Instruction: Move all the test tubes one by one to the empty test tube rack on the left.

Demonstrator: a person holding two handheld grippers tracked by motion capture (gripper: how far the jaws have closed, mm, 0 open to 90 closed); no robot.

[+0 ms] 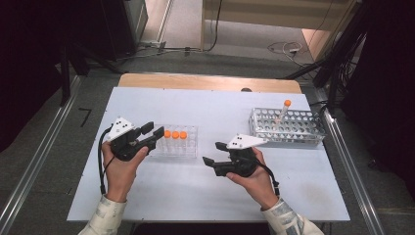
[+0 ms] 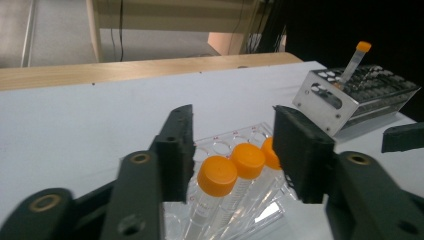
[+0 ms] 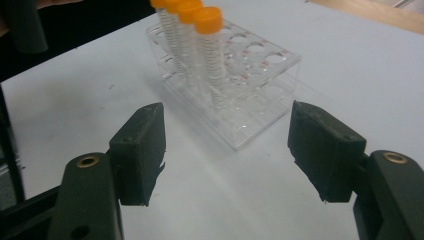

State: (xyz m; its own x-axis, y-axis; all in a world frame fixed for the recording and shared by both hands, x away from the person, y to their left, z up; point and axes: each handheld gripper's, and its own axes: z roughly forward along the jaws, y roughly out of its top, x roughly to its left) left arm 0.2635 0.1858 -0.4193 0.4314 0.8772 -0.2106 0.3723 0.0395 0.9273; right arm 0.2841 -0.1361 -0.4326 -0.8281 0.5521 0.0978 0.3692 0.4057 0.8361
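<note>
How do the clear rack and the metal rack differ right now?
The clear rack is see-through plastic and holds three orange-capped tubes upright; the metal rack is grey perforated metal and holds one orange-capped tube, tilted. The clear rack sits by the left gripper; the metal rack sits far right. Both rest on the white table.

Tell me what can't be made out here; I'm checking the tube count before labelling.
- Clear rack, high view: left claw covers its left end, hiding any tubes there.
- Orange-capped tubes, right gripper view: top edge cuts the farthest caps.
- Metal rack, high view: holes too small to check.
</note>
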